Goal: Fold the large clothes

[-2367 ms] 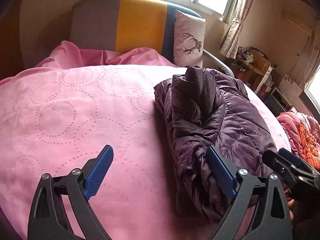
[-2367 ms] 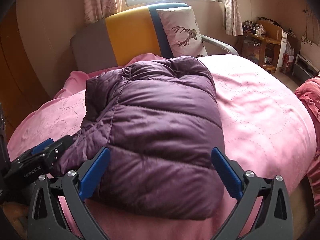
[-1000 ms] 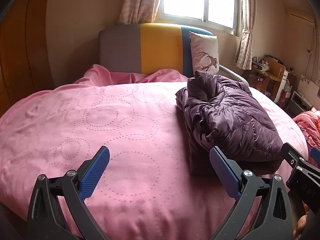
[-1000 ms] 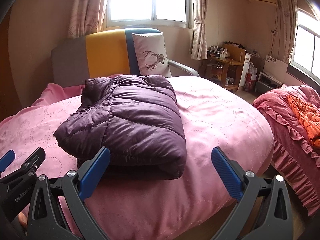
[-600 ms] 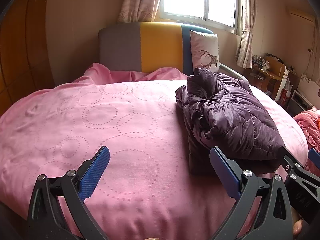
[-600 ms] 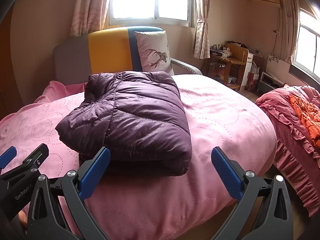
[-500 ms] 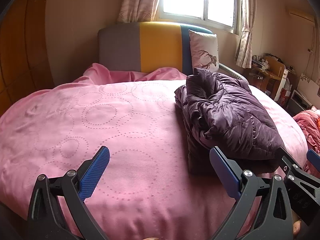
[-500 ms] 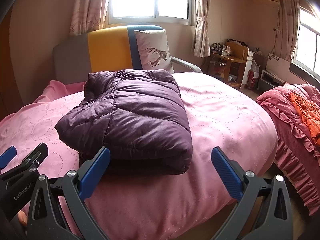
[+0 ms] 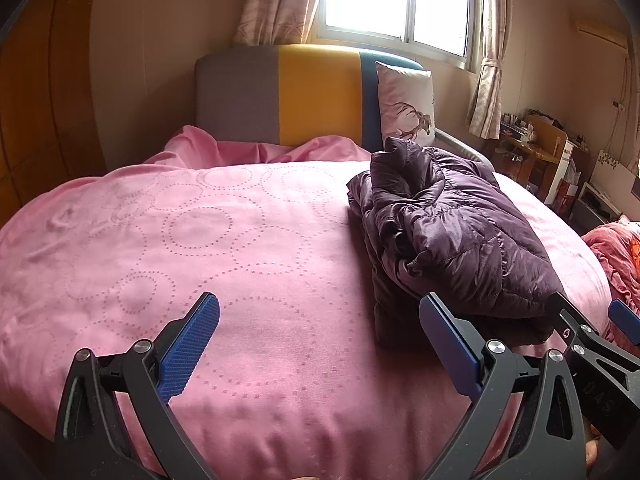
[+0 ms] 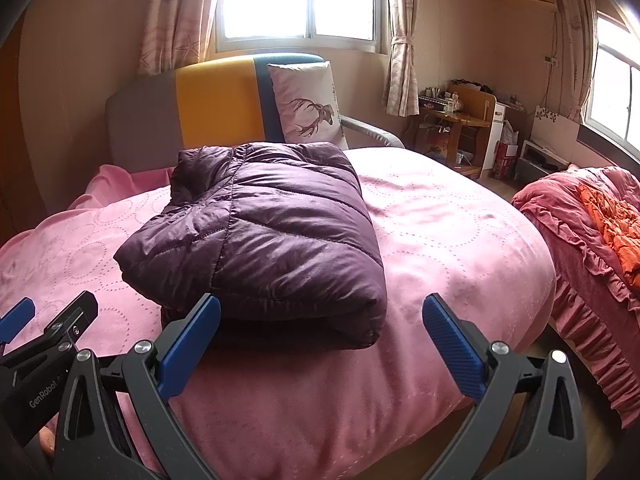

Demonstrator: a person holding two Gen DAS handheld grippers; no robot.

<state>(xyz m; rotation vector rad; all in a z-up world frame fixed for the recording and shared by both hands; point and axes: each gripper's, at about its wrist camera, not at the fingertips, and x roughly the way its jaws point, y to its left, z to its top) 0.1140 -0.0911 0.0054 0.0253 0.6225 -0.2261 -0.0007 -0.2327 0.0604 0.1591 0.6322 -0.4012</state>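
Jacket location: purple puffer jacket (image 10: pixel 264 236) folded into a thick bundle on the pink bedspread (image 9: pixel 168 240), toward the foot end of the bed, well short of the headboard (image 10: pixel 208 100) and the deer-print pillow (image 10: pixel 308 104).
Fold state: judged complete or nearly so; layers stacked, smooth rounded fold along the near right edge, looser bunched fabric on the side seen in the left wrist view (image 9: pixel 440 232).
Long axis: runs from the foot of the bed toward the headboard, angled slightly across it.
Facing: collar or hood end (image 10: pixel 200 172) toward the headboard; folded bottom edge toward the cameras.
Left gripper (image 9: pixel 316 344): spread wide, holding nothing, hovering over bare bedspread just left of the bundle.
Right gripper (image 10: pixel 320 340): spread wide, empty, poised before the near edge of the bundle, not touching.
Reason for placement: likely set on the flat bed so the bulky padding settles and keeps the fold; both tools back off, clear of the cloth.
Risk: puffy filling may spring the loose left side open.
Surroundings: second bed with red cover (image 10: pixel 592 220) at right, apart.
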